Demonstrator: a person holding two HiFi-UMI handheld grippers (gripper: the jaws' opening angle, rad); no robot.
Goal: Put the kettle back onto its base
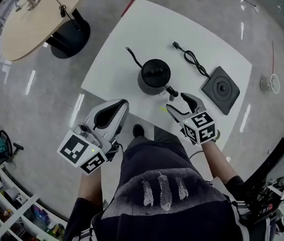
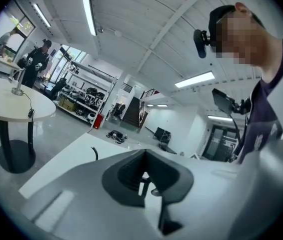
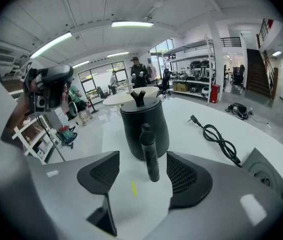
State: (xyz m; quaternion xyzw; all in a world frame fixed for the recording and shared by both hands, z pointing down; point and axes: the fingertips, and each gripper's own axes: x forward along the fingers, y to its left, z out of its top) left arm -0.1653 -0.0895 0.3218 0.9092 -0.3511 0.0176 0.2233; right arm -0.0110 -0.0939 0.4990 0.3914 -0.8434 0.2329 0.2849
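The white table (image 1: 132, 44) spreads ahead of both grippers. The black kettle (image 1: 154, 77) stands on it just ahead of the right gripper (image 1: 177, 103). Its handle (image 3: 150, 156) points back between that gripper's wide-open jaws, untouched, probably lined up for a grasp. The base (image 1: 221, 89) lies to that gripper's right, apart from the kettle, with its cord (image 1: 192, 59) beyond. The left gripper (image 1: 122, 106) hangs left of the kettle, jaws seemingly closed on nothing, though its own view is murky.

Bright overhead strip lights (image 2: 87, 14), fisheye-warped edges.
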